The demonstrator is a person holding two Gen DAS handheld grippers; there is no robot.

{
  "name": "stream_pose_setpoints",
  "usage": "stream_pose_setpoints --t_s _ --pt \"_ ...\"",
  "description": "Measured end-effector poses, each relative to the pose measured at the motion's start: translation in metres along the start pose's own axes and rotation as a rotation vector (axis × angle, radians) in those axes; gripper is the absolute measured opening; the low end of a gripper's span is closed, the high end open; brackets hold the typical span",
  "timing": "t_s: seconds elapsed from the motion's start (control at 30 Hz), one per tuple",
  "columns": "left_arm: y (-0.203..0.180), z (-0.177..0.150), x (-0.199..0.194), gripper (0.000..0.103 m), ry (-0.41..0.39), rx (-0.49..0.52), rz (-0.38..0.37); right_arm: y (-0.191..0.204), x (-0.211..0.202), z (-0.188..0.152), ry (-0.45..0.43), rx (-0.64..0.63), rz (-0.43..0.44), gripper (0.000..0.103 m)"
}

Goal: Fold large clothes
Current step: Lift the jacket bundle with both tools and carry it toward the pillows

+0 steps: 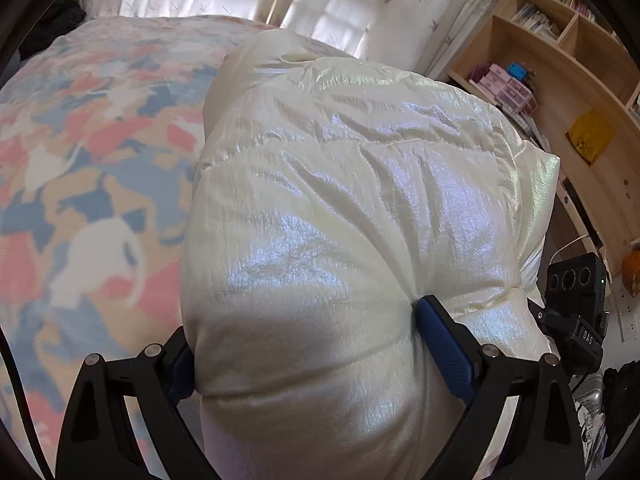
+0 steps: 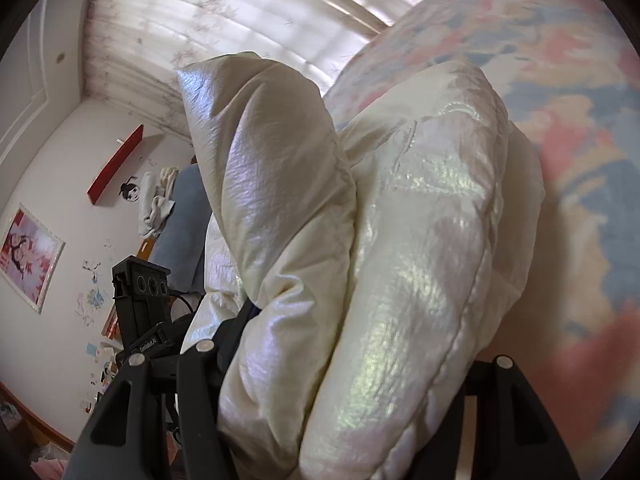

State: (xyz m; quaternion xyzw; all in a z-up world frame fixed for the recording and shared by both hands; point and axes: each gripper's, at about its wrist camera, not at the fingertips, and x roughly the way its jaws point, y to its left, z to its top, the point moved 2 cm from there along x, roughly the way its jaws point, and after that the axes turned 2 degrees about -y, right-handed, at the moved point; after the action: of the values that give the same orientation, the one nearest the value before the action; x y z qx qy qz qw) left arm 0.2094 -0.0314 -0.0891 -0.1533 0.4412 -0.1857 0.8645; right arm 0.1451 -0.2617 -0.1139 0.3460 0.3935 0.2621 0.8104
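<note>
A shiny cream puffer jacket (image 1: 360, 160) fills the middle of the left wrist view, lifted in a bulky bundle over the bed. My left gripper (image 1: 308, 332) stands wide, and its blue pads (image 1: 444, 352) dent a fat quilted section squeezed between them. In the right wrist view the same jacket (image 2: 420, 220) bulges up in thick folds. My right gripper (image 2: 360, 344) is shut on a thick fold of it, with the fingertips buried in the fabric. Each view shows the other gripper's black camera block at the jacket's edge.
Under the jacket lies a bed blanket (image 1: 80, 160) patterned in pink, blue and beige. White curtains (image 1: 360, 8) hang behind the bed. A wooden bookshelf (image 1: 560, 60) stands at the right. A blue pillow (image 2: 184, 220) and a wall with pictures (image 2: 32, 252) are on the left of the right wrist view.
</note>
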Motion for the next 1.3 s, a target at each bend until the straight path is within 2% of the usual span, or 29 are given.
stream_pose_setpoints --t_s 0.17,0.33,0.67,0.83,1.0,1.3 --pt "0.031 0.015 -0.036 0.094 -0.031 -0.017 0.005 0.037 0.017 0.009 0.01 -0.044 0.014 0.058" --pt "0.061 0.048 -0.072 0.094 -0.08 -0.022 0.031 0.074 0.049 0.027 0.019 -0.089 0.039 0.057" --pt "0.158 0.141 -0.108 0.094 -0.158 -0.006 0.109 0.132 0.165 0.086 0.033 -0.138 0.119 0.058" --pt "0.205 0.183 -0.099 0.093 -0.18 0.022 0.16 0.13 0.234 0.114 0.032 -0.124 0.164 0.058" --pt "0.262 0.213 -0.07 0.093 -0.197 0.026 0.164 0.122 0.3 0.134 0.021 -0.11 0.174 0.058" --pt "0.344 0.233 -0.01 0.091 -0.18 0.005 0.15 0.097 0.38 0.142 0.017 -0.076 0.144 0.058"
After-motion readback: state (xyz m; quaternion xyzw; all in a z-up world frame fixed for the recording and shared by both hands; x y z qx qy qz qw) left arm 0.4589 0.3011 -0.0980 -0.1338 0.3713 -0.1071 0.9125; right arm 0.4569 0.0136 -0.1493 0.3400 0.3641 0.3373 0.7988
